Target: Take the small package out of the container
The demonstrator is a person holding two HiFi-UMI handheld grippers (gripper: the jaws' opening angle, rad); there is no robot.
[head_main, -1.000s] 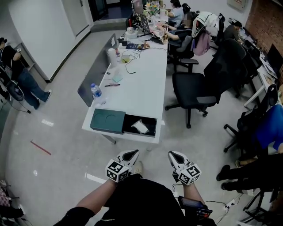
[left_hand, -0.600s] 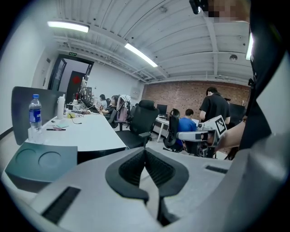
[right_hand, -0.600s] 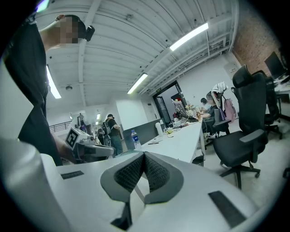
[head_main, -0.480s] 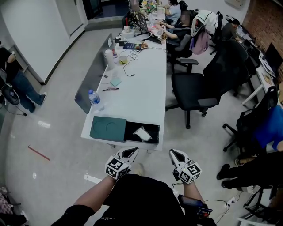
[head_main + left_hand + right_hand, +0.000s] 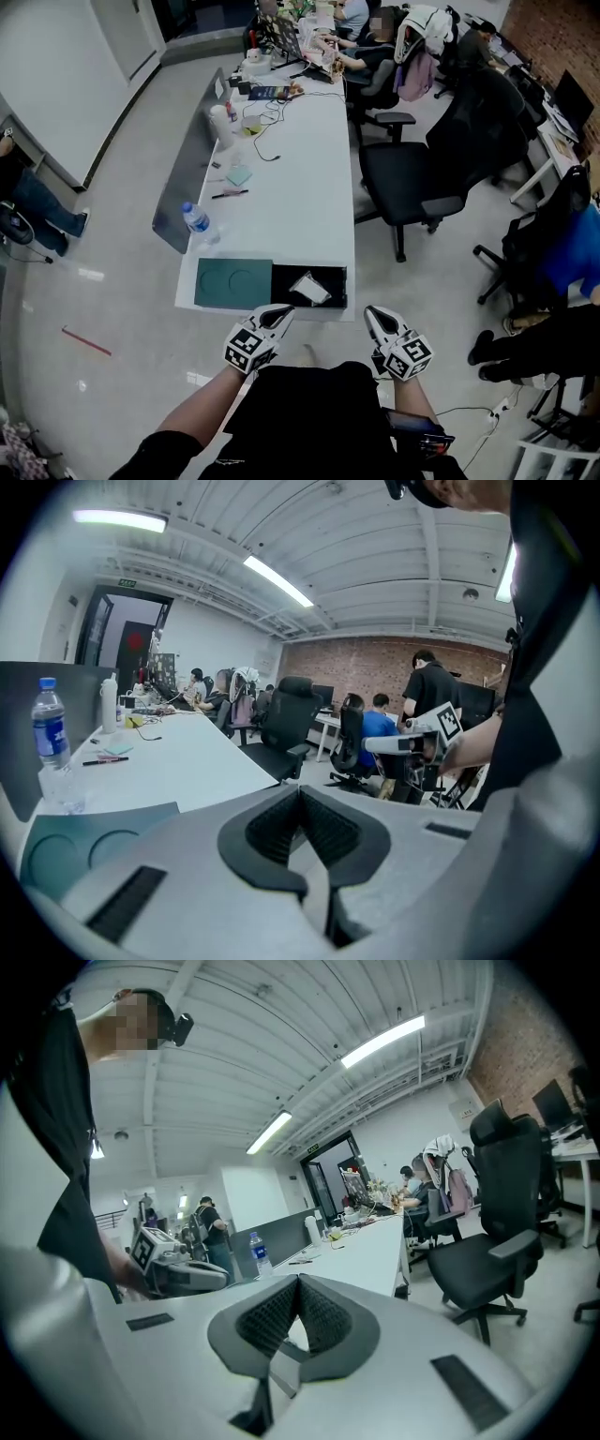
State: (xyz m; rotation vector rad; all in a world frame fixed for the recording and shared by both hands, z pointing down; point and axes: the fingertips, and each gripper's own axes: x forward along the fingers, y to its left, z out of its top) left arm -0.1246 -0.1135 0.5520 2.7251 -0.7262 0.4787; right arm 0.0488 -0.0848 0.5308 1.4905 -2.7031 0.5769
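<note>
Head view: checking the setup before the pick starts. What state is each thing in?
Container: open.
Teal lid: off, flat beside the container.
Small package: lying inside the container.
Water bottle: upright, capped.
Left gripper: shut, empty.
Right gripper: shut, empty.

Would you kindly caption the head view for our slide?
Left gripper and right gripper, both shut and empty, hover before the open black container holding the small package on the white table.
</note>
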